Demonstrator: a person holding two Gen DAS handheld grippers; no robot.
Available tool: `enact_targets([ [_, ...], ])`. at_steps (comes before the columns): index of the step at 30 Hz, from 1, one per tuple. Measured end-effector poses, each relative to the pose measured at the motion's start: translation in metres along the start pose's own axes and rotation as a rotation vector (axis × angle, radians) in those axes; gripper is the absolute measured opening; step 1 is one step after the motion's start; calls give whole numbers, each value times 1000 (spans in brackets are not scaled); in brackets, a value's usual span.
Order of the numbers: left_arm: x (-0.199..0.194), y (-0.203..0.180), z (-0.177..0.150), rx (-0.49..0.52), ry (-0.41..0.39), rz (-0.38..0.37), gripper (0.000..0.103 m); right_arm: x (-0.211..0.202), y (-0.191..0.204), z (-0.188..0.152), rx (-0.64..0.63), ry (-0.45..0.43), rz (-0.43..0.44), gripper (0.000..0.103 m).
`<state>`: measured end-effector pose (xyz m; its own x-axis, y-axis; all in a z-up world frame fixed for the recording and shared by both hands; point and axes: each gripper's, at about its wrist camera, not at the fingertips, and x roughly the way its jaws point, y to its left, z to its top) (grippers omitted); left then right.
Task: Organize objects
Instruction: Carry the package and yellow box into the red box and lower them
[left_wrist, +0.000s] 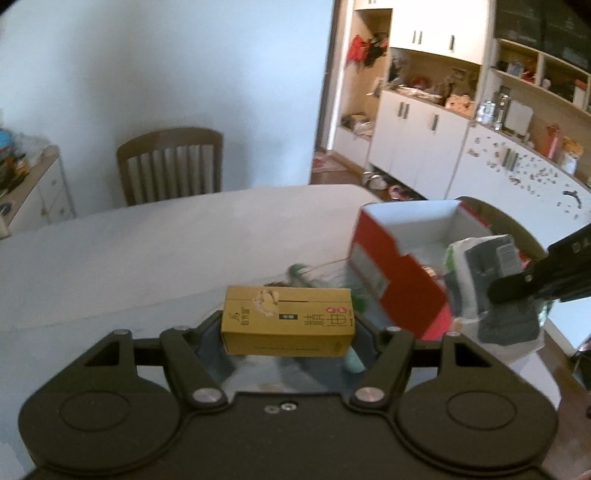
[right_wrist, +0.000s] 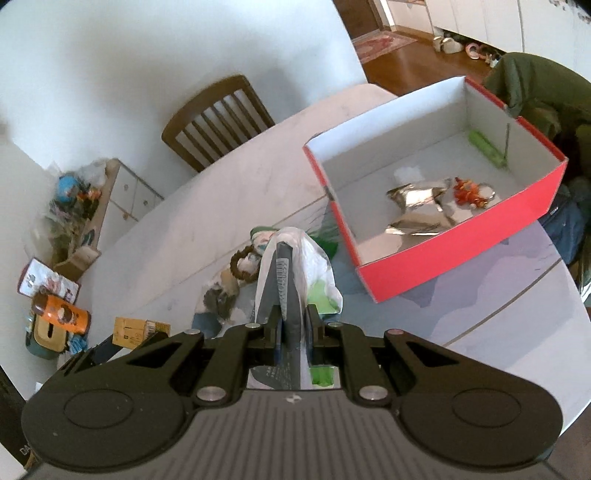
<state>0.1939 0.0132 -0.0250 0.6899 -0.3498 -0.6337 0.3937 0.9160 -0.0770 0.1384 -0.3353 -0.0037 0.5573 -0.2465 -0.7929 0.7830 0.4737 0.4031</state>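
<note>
1. Left gripper (left_wrist: 288, 328) held a yellow carton (left_wrist: 288, 320) crosswise between its fingers, lifted above the white table (left_wrist: 147, 251).
2. Right gripper (right_wrist: 291, 328) was clamped narrow on a grey packet in a plastic bag (right_wrist: 291, 273), raised just beside the red box (right_wrist: 454, 254).
3. Red box lay open on the table; inside were a silver foil pouch (right_wrist: 417, 210), an orange trinket (right_wrist: 469, 192) and a green tube (right_wrist: 485, 147).
4. Small loose items (right_wrist: 236, 273) lay on the table near the box, blurred.
</note>
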Motion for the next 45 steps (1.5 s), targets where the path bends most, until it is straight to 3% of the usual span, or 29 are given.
enact_targets([
  [13, 28, -93, 34, 28, 6, -65, 69, -35, -68, 43, -15, -34, 29, 11],
  [26, 72, -169, 66, 67, 2, -82, 69, -46, -143, 106, -40, -104, -21, 11],
  [33, 107, -194, 79, 95, 7, -69, 69, -34, -162, 137, -77, -122, -49, 11],
  [45, 181, -213, 89, 136, 75, -18, 69, 29, -165, 173, -192, -44, -111, 11],
])
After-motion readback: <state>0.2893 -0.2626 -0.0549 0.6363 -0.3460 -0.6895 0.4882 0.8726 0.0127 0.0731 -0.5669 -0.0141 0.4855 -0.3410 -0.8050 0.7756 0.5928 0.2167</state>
